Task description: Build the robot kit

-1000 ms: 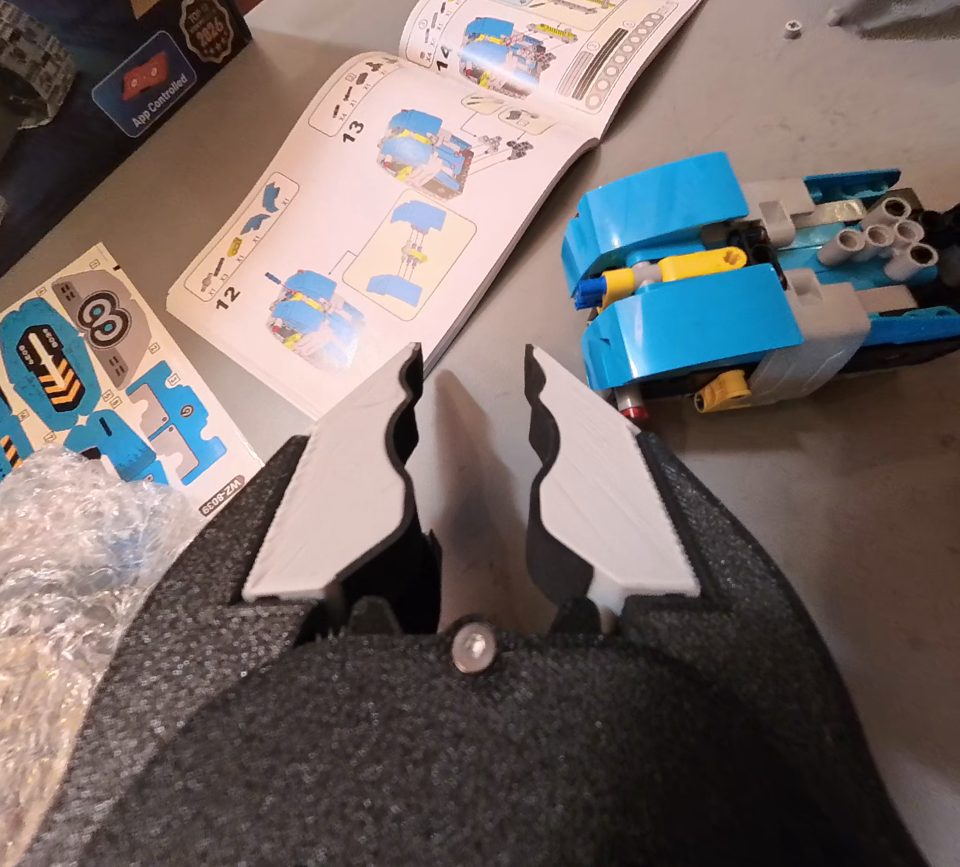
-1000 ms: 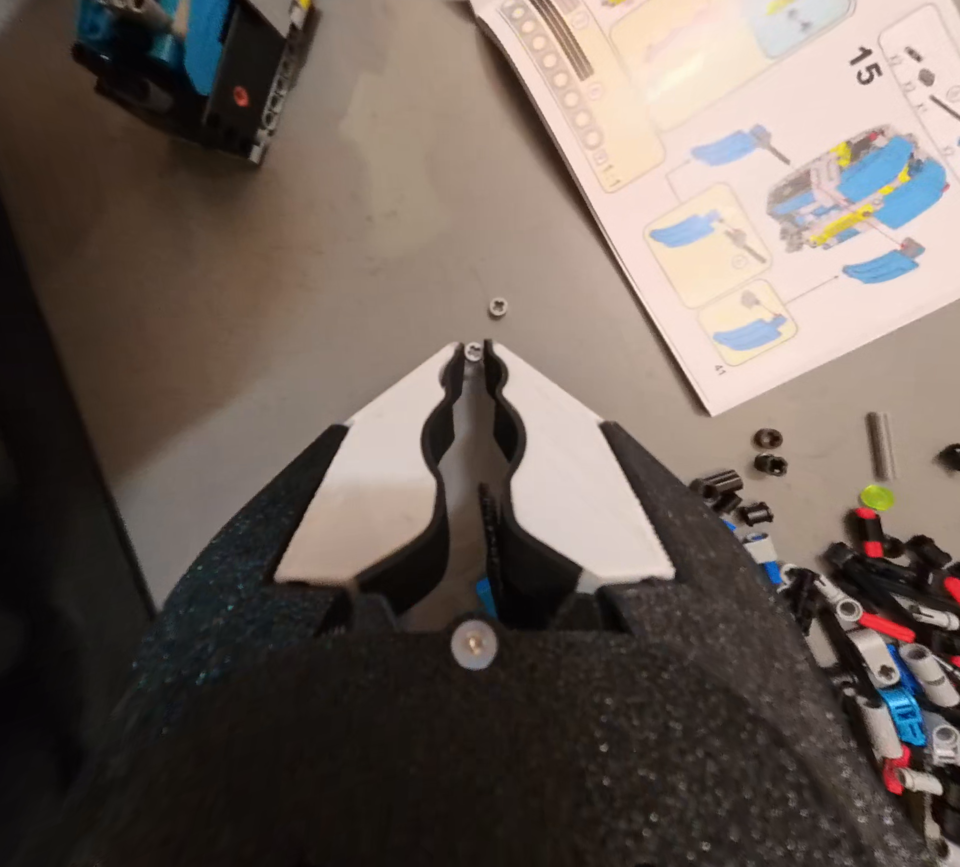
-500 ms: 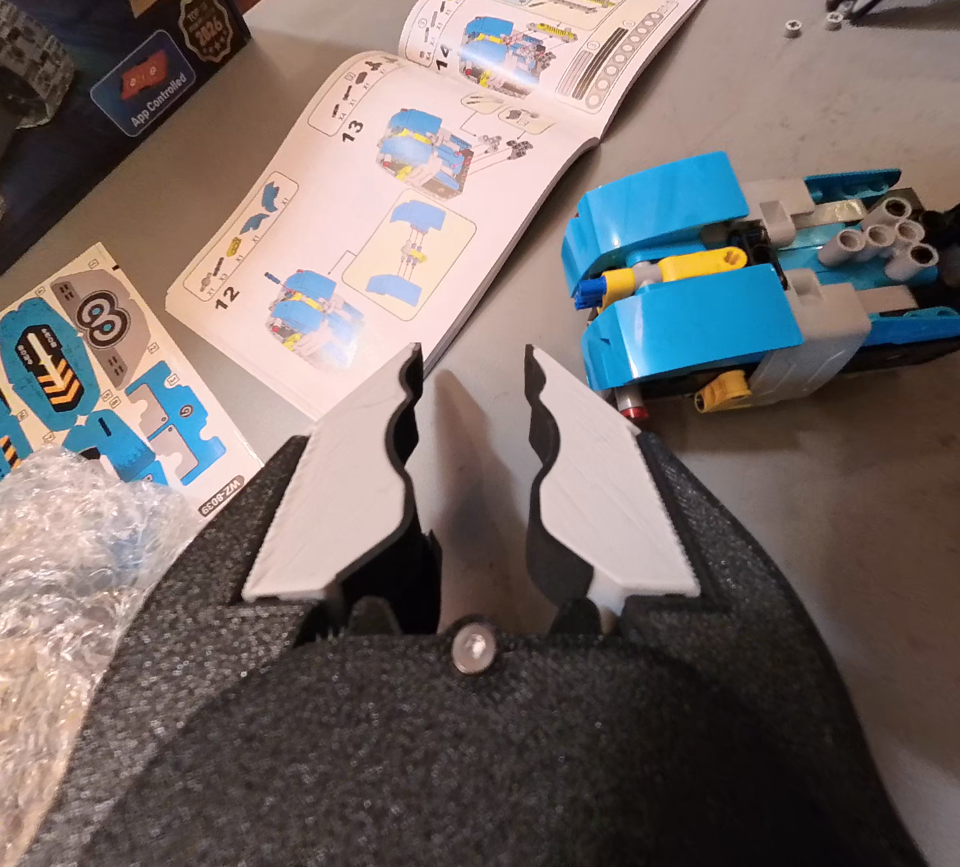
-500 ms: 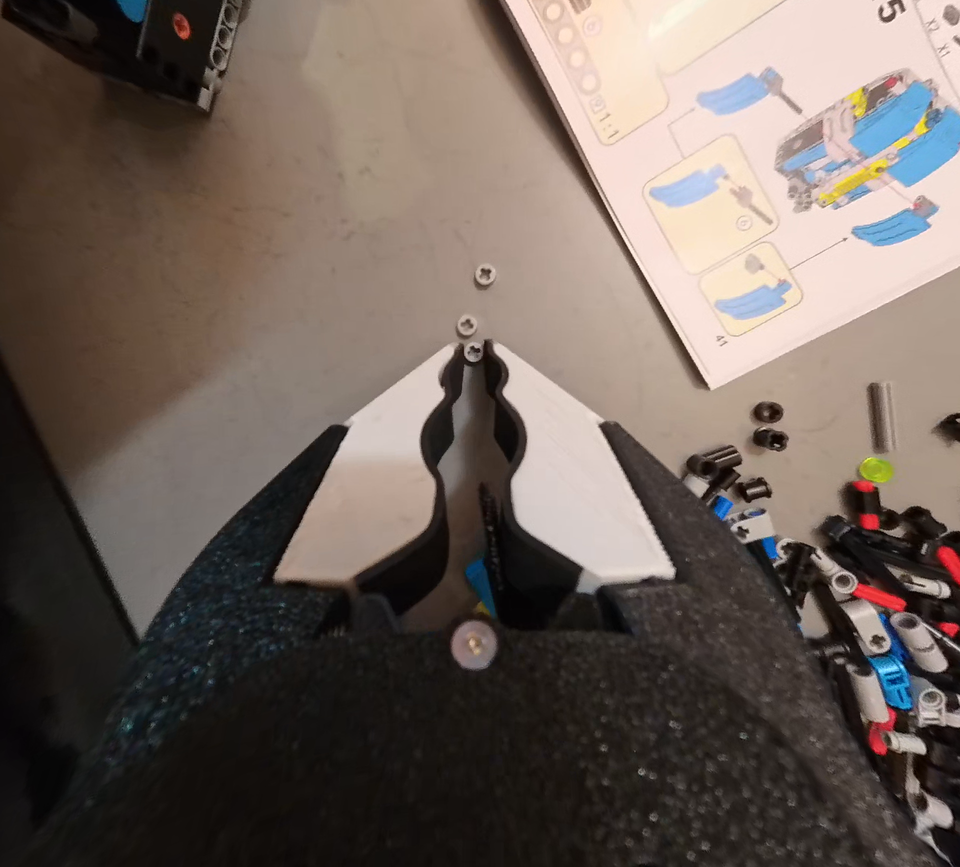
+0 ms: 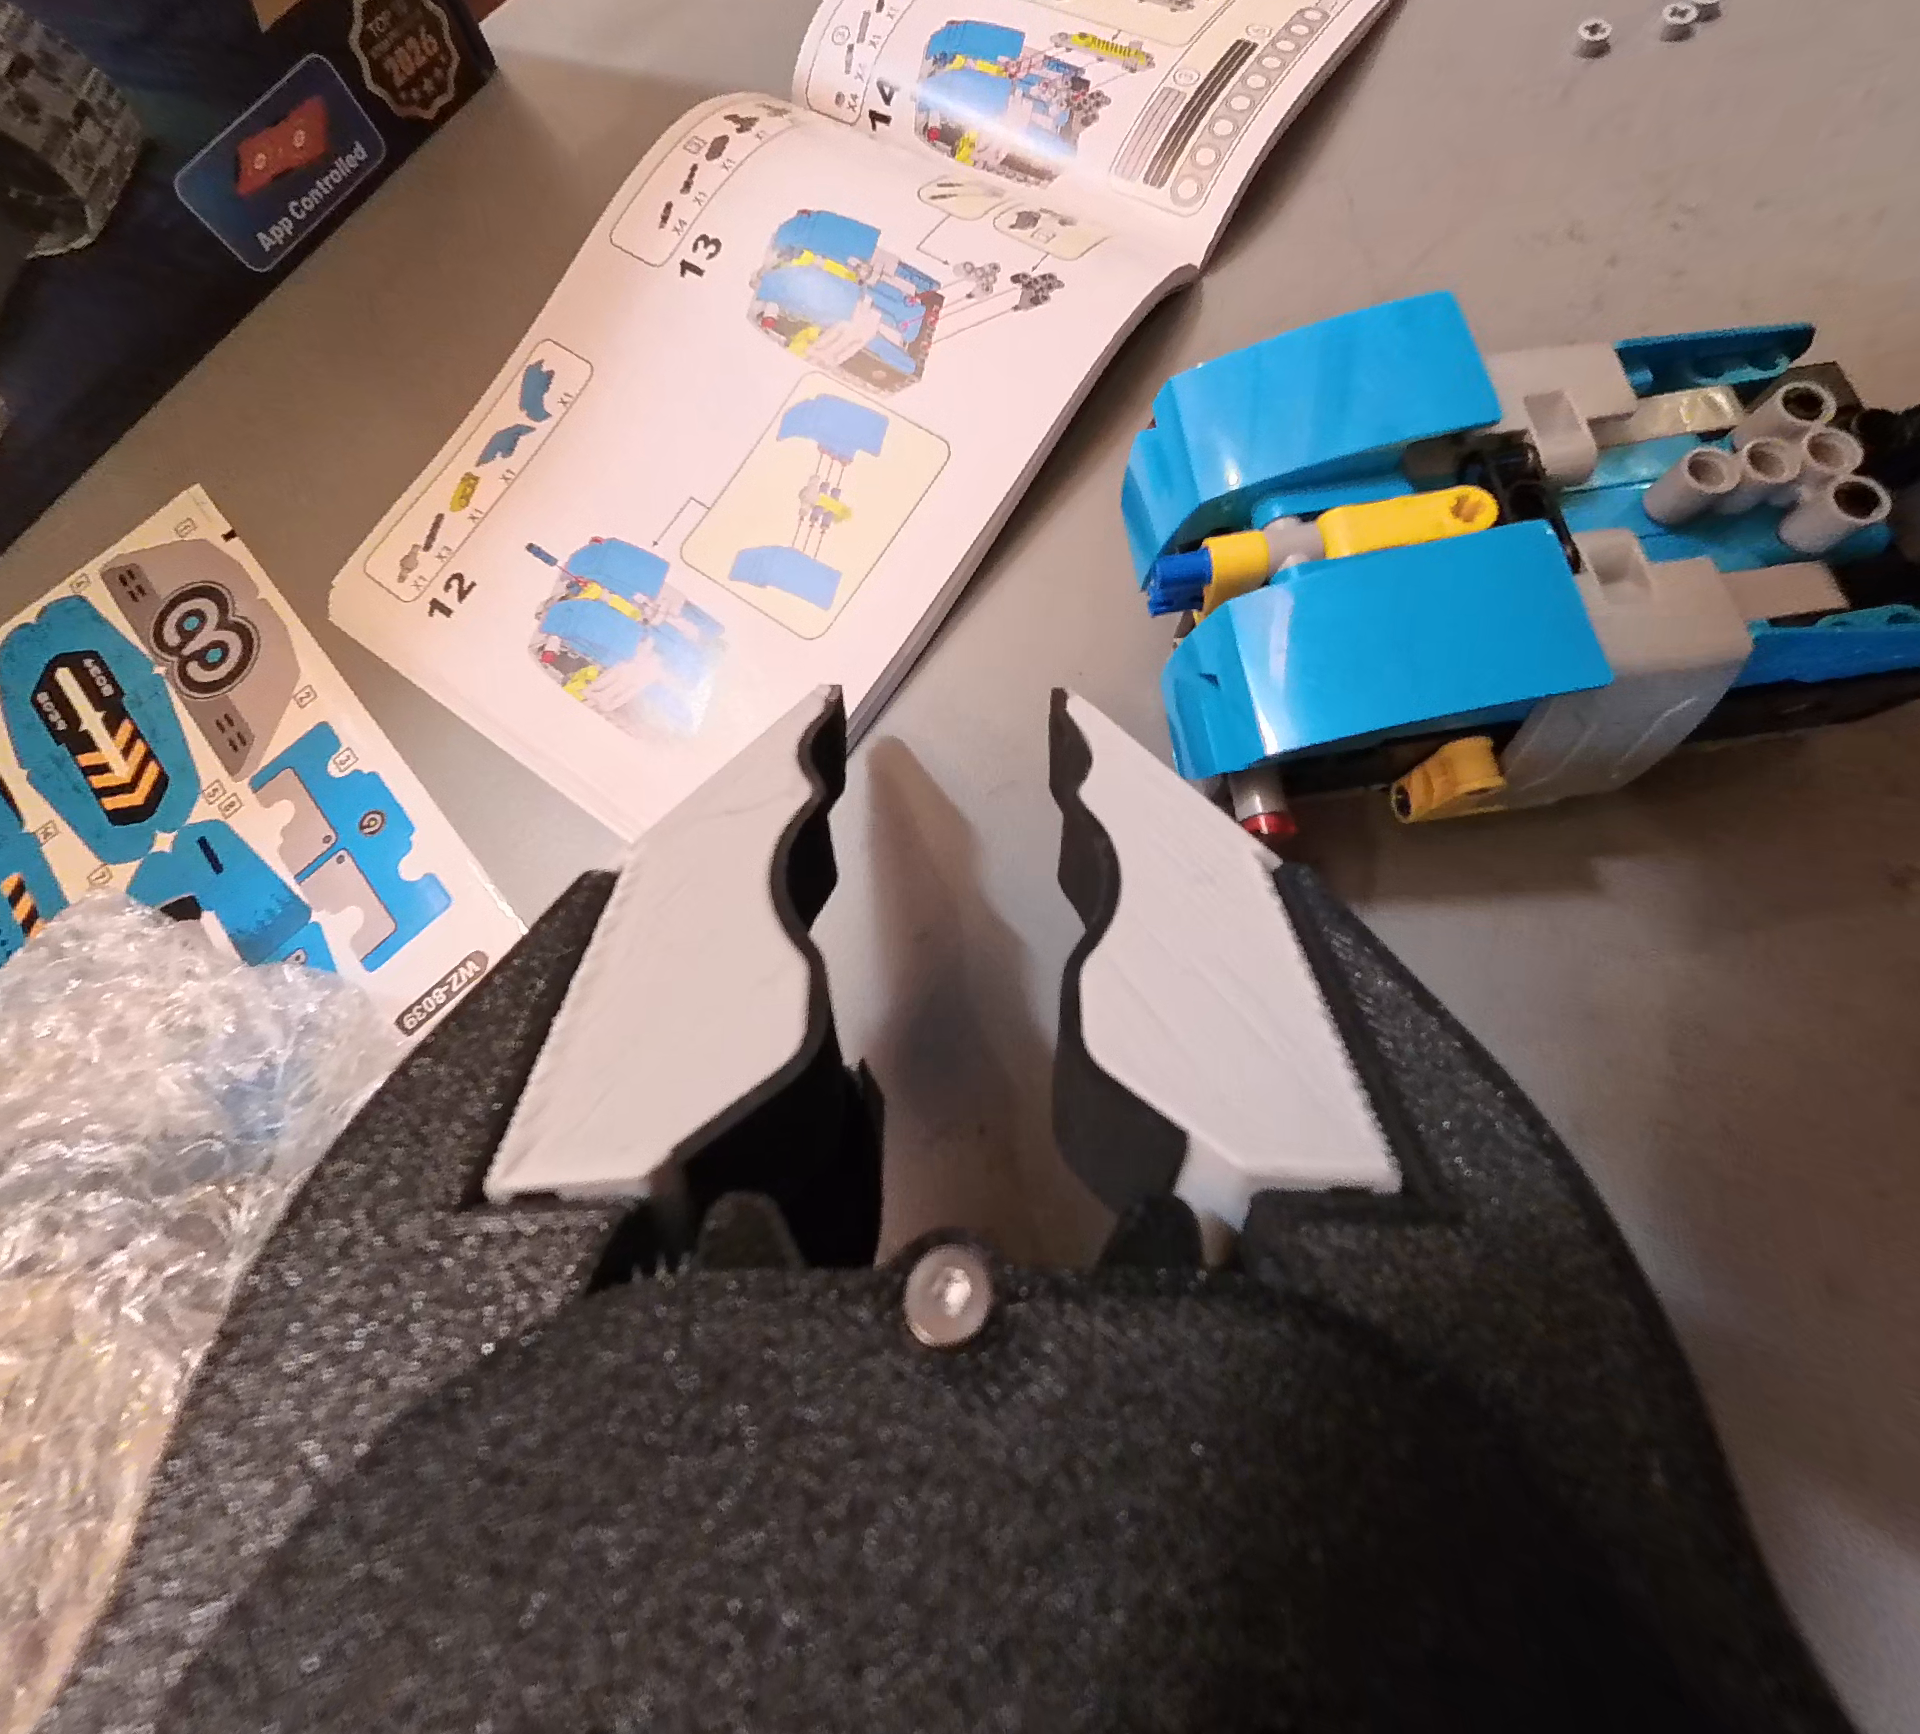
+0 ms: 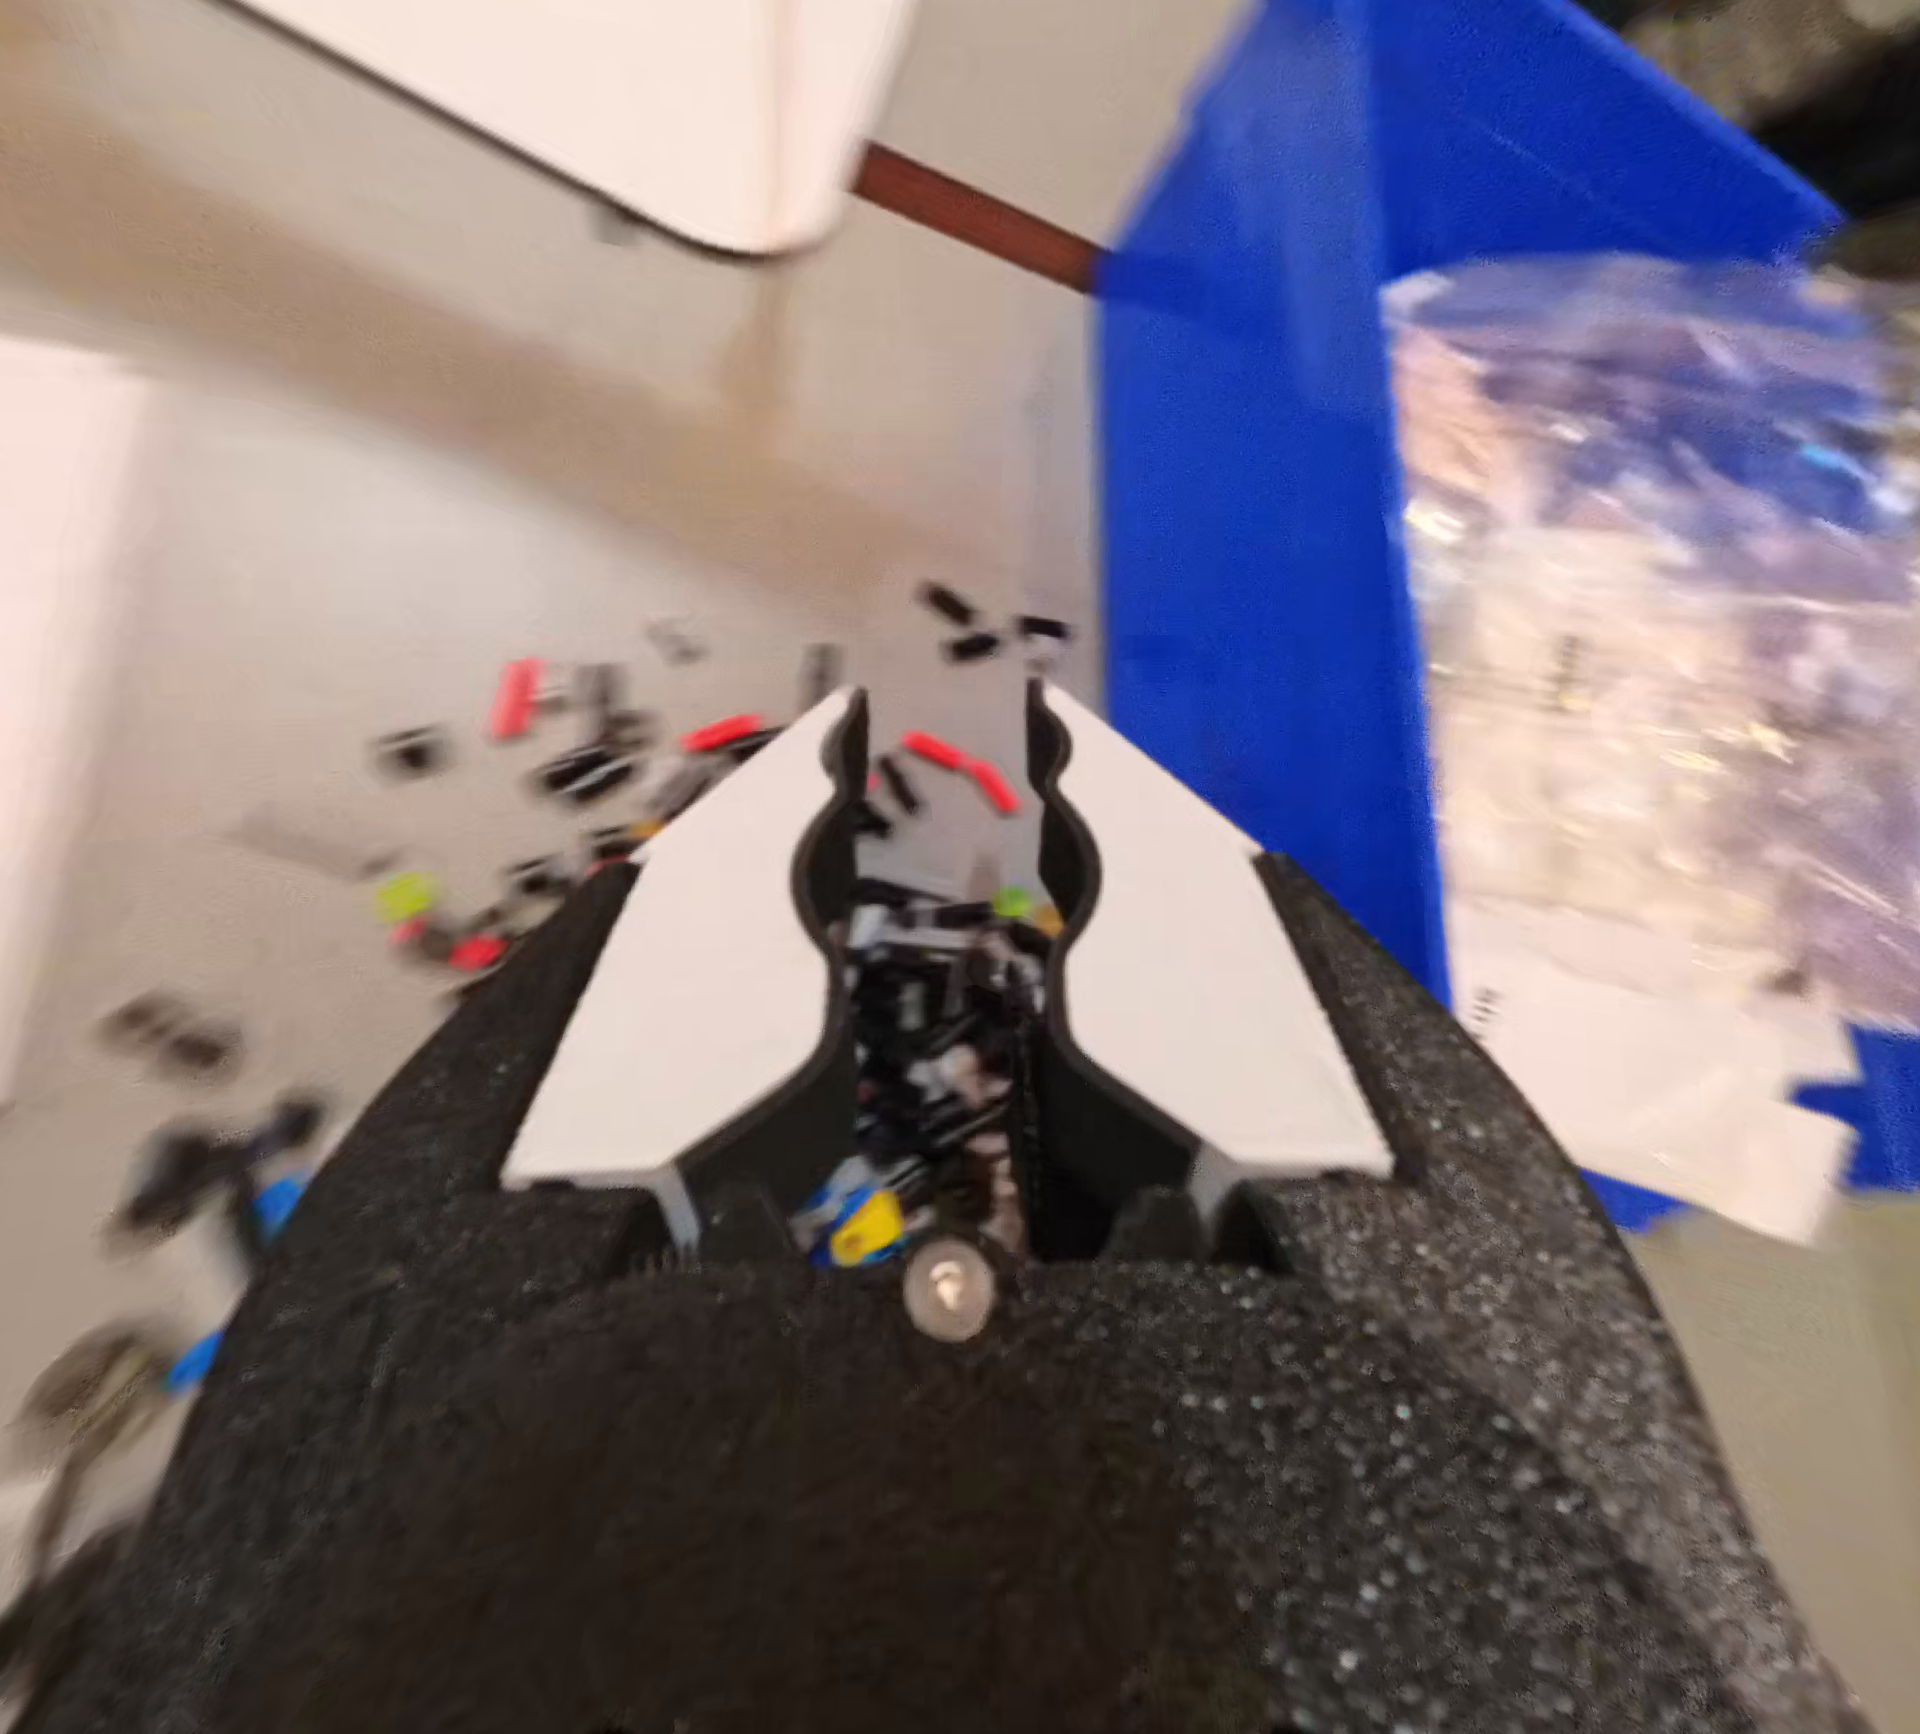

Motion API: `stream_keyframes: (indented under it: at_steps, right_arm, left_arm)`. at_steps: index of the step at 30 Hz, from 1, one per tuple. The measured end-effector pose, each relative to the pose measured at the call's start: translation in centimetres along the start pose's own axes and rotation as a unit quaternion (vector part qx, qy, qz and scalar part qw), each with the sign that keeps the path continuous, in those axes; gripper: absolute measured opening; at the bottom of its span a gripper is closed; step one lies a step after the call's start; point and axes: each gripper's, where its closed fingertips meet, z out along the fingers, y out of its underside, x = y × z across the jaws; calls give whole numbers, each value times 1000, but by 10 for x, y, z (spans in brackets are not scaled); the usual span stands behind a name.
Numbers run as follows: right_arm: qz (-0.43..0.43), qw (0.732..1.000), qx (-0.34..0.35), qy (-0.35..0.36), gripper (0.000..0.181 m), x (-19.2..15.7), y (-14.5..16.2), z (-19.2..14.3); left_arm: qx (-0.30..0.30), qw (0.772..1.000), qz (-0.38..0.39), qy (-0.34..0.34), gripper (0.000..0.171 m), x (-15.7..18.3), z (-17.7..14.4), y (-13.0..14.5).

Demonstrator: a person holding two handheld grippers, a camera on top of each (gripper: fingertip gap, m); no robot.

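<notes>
My left gripper is open and empty, held low over the grey table beside the open instruction booklet. A part-built blue, grey and yellow brick vehicle lies just to its right. Three small grey round pieces lie on the table at the far right. My right gripper is open and empty above a scatter of small black, red and blue brick parts. That view is blurred by motion.
A sticker sheet and bubble wrap lie left of the left gripper, with a dark product box behind. A blue bin holding clear plastic bags stands right of the right gripper. A white tray lies beyond. About 45 cm separates my left fingertips from my right.
The right gripper set a third small grey piece beside the other two, opened, and swung away to the loose parts pile by the blue bin. The left gripper has not moved.
</notes>
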Motion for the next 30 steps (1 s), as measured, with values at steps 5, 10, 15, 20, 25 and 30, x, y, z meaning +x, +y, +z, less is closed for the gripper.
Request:
stream_keyframes:
  at_steps: [5, 10, 15, 20, 25, 30]
  right_arm:
    - [53, 994, -87, 34, 33, 16, 13, 36]
    - [29, 990, -107, 87, 23, 34, 8, 55]
    - [26, 988, -137, 72, 22, 32, 13, 58]
    - [34, 989, -131, 60, 21, 31, 12, 57]
    - [8, 988, -133, 78, 20, 33, 15, 59]
    - [11, 988, -137, 67, 18, 27, 14, 60]
  left_arm:
    - [1, 1000, 1, 0, 39, 0, 0, 0]
    - [9, 1000, -3, 1, 39, 0, -3, -2]
    - [8, 1000, 3, 1, 40, 3, -3, -1]
    - [6, 1000, -5, 5, 40, 2, -3, 0]
    - [5, 1000, -4, 6, 40, 3, -3, 0]
    - [6, 1000, -5, 6, 40, 3, -3, 0]
